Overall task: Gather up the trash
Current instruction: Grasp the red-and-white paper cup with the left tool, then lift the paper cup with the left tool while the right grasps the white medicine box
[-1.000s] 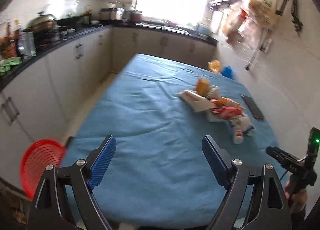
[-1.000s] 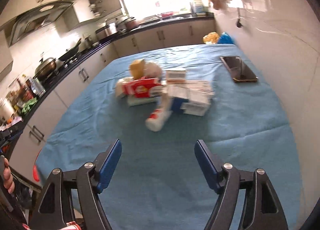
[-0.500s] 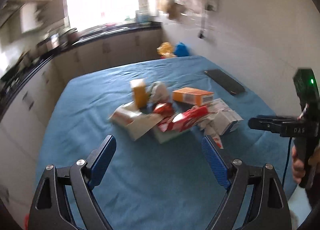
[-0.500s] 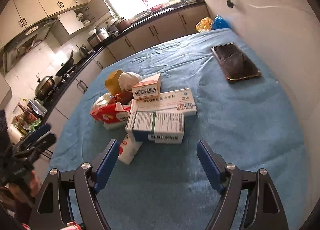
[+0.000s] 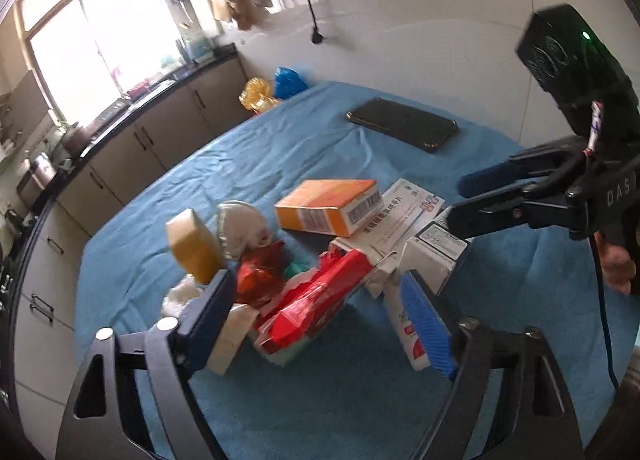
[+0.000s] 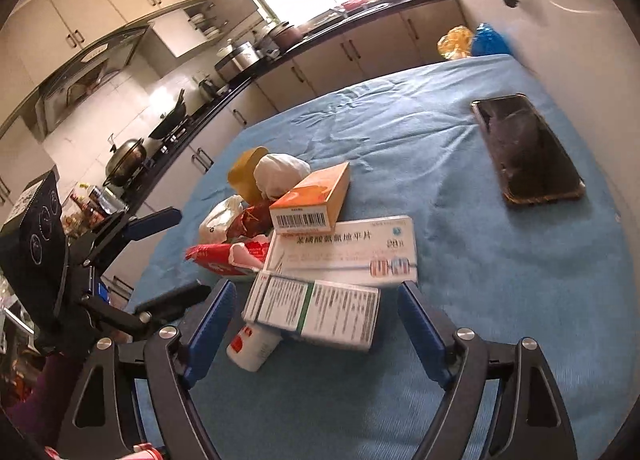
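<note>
Trash is all still heaped on the blue-covered counter (image 6: 500, 300); nothing looks collected yet, so the whole job is left, and no bin shows in either view. Taking the phone (image 6: 528, 148) as my landmark, the pile lies well to its left and nearer me. My left tongs (image 5: 320, 320) are closing around the red wrapper (image 5: 320, 296) but not pressing it yet. My right tongs (image 6: 312, 324) are wide and opening, straddling the green-striped box (image 6: 316, 310) without touching. That box lies flat, its long axis running crosswise between the pads. Behind it, the white box (image 6: 344, 250) lies parallel, and the orange box (image 6: 310, 200) points away towards the window.
</note>
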Available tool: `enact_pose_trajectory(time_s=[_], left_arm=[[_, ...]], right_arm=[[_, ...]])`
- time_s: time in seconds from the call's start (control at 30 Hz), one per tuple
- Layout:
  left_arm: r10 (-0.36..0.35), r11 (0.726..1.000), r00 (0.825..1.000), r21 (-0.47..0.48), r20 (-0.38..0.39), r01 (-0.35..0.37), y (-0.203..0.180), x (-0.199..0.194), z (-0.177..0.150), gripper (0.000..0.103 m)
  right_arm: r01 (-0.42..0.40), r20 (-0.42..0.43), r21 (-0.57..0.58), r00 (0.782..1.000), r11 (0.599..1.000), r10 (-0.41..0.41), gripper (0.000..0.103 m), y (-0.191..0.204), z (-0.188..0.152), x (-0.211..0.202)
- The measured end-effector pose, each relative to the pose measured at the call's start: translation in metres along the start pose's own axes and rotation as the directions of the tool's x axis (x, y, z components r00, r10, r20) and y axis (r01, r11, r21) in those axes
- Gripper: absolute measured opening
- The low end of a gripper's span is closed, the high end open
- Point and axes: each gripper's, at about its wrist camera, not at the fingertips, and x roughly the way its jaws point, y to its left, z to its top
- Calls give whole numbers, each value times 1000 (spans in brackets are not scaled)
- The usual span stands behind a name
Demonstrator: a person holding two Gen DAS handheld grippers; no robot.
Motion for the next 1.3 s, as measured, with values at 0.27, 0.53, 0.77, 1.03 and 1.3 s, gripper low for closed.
enact_pose_trajectory(time_s=[0.27, 0.53, 0.77, 1.03, 1.3], left_arm=[[-71, 994, 993, -91, -91, 63, -1, 6, -7, 22], [-99, 961, 993, -266, -71, 77, 9, -34, -34, 16], [-78, 917, 996, -396, -49, 53, 18, -70, -79, 16], [17, 881, 999, -473, -30, -29, 23, -108, -120, 16], [93, 829, 996, -553, -6, -81, 36, -143, -157, 16]], right_arm=[[-123, -100, 43, 987, 992, 127, 86, -9, -4, 24], [-70, -160, -131, 986, 989, 49, 86, 25, -24, 24], [49, -154, -217, 984, 975, -84, 90, 47, -43, 32], [217, -71, -73, 972, 973, -222, 90, 46, -65, 13], [232, -77, 124, 972, 965, -224, 91, 49, -78, 2]])
